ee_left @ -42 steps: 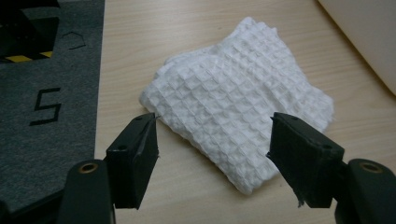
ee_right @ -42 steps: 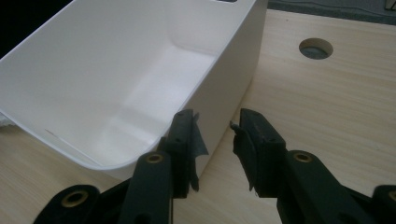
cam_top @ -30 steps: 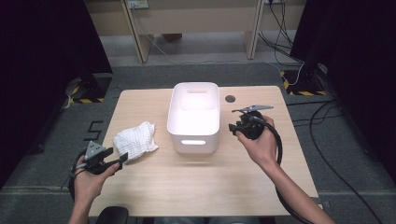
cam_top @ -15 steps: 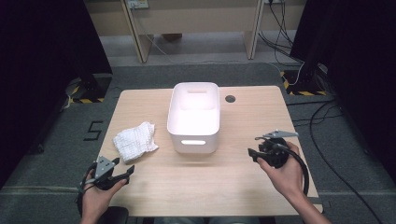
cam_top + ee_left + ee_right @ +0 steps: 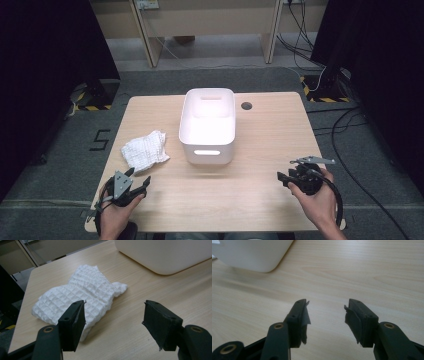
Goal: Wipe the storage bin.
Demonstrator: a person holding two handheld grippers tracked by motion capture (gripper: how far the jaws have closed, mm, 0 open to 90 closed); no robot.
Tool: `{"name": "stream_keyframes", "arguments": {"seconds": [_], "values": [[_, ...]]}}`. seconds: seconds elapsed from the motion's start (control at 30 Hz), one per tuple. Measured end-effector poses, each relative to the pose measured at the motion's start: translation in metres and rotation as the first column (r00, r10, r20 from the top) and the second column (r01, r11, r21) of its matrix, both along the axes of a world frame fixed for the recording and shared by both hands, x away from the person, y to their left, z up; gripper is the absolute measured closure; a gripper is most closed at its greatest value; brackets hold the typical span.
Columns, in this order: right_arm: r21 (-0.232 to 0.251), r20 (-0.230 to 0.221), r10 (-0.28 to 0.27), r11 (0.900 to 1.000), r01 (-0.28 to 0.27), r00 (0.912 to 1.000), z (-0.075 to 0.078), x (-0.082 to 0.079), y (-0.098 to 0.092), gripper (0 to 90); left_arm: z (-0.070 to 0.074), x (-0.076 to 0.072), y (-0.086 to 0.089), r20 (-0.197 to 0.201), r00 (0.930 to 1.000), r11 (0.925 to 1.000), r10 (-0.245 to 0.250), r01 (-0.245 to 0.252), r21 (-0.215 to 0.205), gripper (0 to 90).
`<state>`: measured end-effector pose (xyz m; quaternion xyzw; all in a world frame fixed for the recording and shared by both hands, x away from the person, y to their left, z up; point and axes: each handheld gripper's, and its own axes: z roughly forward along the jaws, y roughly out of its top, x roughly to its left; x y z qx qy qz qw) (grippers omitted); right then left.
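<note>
At table's near edge — left gripper (image 5: 113,315) and right gripper (image 5: 326,312) both gaping, empty; cloth (image 5: 145,150) lies untouched beside empty bin (image 5: 207,150) — nothing done yet.

L tool (image 5: 136,184), R tool (image 5: 283,177) agape; empty

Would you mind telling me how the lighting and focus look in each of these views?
High view: bright table, dark surroundings, the white bin nearly washed out. Left gripper view: cloth sharp, its weave clear. Right gripper view: wood grain crisp, bin corner casting a soft shadow.
</note>
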<state>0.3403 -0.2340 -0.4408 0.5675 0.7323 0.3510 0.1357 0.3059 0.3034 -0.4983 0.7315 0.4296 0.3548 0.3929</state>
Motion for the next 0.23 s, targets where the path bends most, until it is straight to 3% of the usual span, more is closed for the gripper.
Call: {"name": "stream_keyframes", "arguments": {"seconds": [0.1, 0.23], "values": [[0.003, -0.004, -0.007, 1.0, 0.007, 1.0, -0.0022, 0.0024, -0.0018, 49.4, -0.0055, 0.0005, -0.0003, -0.022, 0.9997, 0.9996, -0.003, 0.004, 0.027, 32.9], [0.02, -0.032, -0.015, 1.0, 0.016, 0.9994, -0.0073, 0.0062, -0.0029, 47.4, -0.0077, 0.0025, -0.0021, -0.019, 0.9998, 0.9996, -0.003, 0.004, 0.028, 33.1]]}}
